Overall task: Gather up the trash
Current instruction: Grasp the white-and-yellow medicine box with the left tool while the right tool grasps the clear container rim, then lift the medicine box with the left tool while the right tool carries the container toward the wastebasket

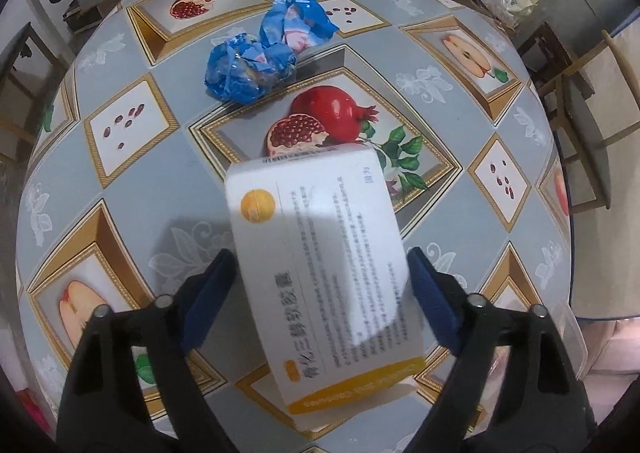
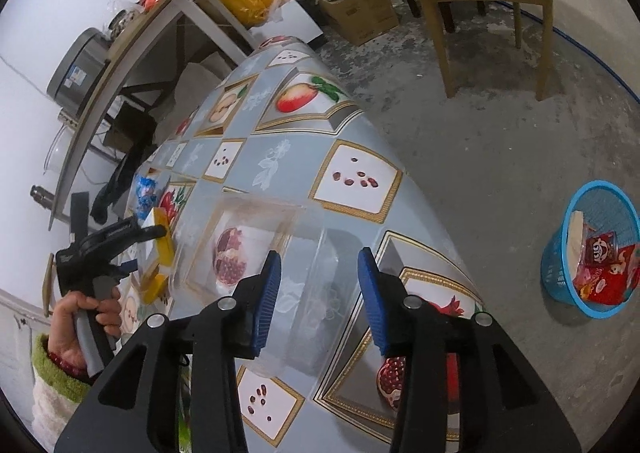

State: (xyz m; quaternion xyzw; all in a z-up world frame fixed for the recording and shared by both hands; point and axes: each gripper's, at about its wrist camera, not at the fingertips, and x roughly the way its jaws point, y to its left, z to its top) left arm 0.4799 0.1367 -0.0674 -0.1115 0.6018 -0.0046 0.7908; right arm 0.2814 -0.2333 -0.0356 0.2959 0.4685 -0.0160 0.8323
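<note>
Fruit-patterned tablecloth (image 1: 132, 213) is covering the table where trash is being gathered.

Left gripper (image 1: 322, 285) is straddling a white and yellow carton (image 1: 320, 253) lying on the cloth, its blue pads standing wide at the carton's sides, contact unclear. Beyond it, a crumpled blue wrapper (image 1: 264, 53) is lying on the cloth. Right gripper (image 2: 319, 293) is hovering partly open over a clear plastic container (image 2: 256, 237), gripping nothing. Beside the table, a blue basket (image 2: 592, 249) is sitting on the concrete floor (image 2: 500, 141), holding red packets.

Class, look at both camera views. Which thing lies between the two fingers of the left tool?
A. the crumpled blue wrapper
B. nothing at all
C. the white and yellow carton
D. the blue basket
C: the left tool straddles the white and yellow carton, while the crumpled blue wrapper lies farther off on the table.
</note>
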